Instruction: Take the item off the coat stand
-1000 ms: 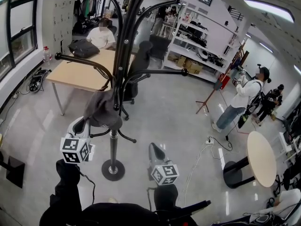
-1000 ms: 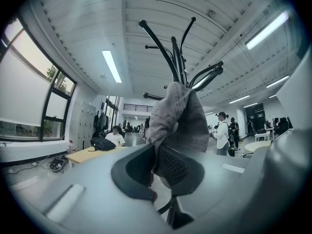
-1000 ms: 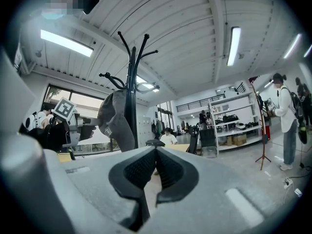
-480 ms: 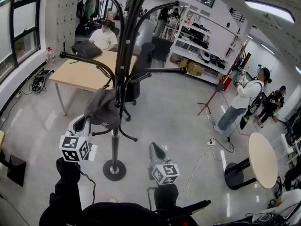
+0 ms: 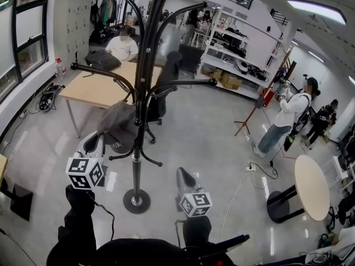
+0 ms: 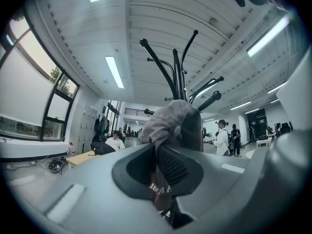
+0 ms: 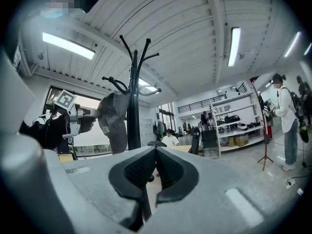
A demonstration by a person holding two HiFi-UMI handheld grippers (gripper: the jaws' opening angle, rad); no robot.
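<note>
A black coat stand (image 5: 137, 148) rises from a round base on the floor, just in front of me. A grey cap (image 5: 118, 127) hangs on one of its low hooks, left of the pole. My left gripper (image 5: 100, 144) is shut on the cap's edge. In the left gripper view the grey cap (image 6: 173, 123) fills the space over the closed pads (image 6: 170, 165), with the stand's arms (image 6: 176, 77) behind it. My right gripper (image 5: 183, 174) hangs right of the pole, shut and empty. The right gripper view shows the cap (image 7: 113, 118) beside the pole (image 7: 133, 106).
A wooden table (image 5: 94, 87) with a black bag (image 5: 102, 60) and a seated person (image 5: 123, 46) stands behind the stand. An office chair (image 5: 166, 76) and shelves (image 5: 238, 49) lie further back. At right are standing people (image 5: 283, 121), a round table (image 5: 309, 187) and a floor cable (image 5: 238, 187).
My left gripper has risen a little with the cap in it. The right gripper has stayed where it was.
</note>
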